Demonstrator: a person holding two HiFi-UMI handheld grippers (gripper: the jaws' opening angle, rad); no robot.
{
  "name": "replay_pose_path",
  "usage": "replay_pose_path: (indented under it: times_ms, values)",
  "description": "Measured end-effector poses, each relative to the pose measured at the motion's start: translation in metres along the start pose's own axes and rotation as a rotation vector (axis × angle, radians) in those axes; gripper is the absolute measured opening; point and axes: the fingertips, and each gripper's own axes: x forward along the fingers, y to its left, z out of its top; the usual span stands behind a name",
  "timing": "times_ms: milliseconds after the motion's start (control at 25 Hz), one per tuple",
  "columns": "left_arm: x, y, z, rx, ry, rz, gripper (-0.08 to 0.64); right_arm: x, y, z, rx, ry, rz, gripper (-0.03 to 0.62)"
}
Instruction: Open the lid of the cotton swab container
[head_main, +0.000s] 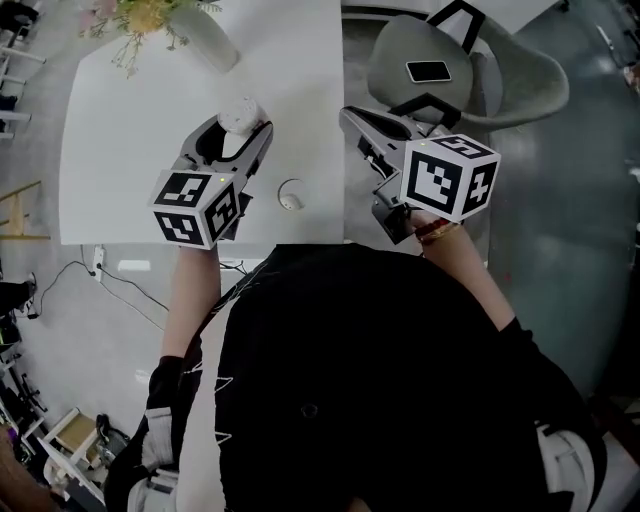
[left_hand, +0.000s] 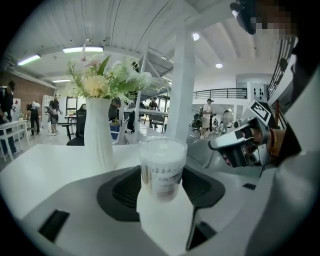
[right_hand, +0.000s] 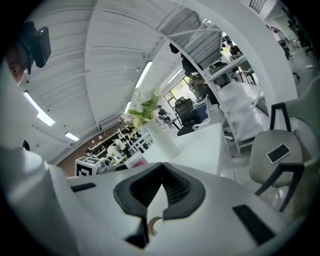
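Black top (head_main: 350, 380) of the person fills the near part of the head view, w/ both forearms reaching out from it. The left gripper (head_main: 238, 135) has its jaws spread wide and pressed on either side of the cotton swab container (head_main: 239, 112), a clear round tub packed w/ white swabs. It's held upright in the air above the table (head_main: 130, 160), over the near right part and inside the right edge. The lid looks to be still on, but the top is too hazy to be sure.

The right gripper (head_main: 352, 120) has its jaws fully together, nothing held. It sits just past the table's right edge, on the side of the grey chair (head_main: 500, 80) that has a phone (head_main: 428, 71) on its seat. A white vase (head_main: 205, 35) of flowers stands by the far edge. A small round white thing (head_main: 291, 195) lies close to the near edge, toward the right corner; can't tell what it is.

To do this step well, I'd say:
- Keep the left grip low on the tub's body, so the lid rim stays free.
- Hold it upright and over the table, so any spilled swabs land there.
- Open the right jaws before closing in, then take the lid by its rim only.
- Lift or twist gently, esp. as thin plastic prob. flexes and can pop.
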Motion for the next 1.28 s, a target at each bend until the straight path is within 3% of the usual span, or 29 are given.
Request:
replay_pose_path:
  times_ms: [520, 680, 920, 1280]
  values:
    - [-0.04, -0.013, 0.012, 0.006, 0.011, 0.068, 0.265, 0.01, 0.066, 0.02, -0.105, -0.023, 0.172, 0.006]
    - [-0.04, -0.025, 0.007, 0.011, 0.027, 0.054, 0.265, 0.01, 0.083, 0.016, -0.126, -0.001, 0.249, 0.123]
    - [-0.029, -0.056, -0.004, 0.039, 0.065, -0.013, 0.265, 0.001, 0.091, 0.007, -0.188, 0.018, 0.281, 0.165]
    - [-0.005, -0.09, -0.003, 0.051, 0.097, -0.089, 0.265, -0.016, 0.079, -0.002, -0.298, 0.066, 0.261, 0.242]
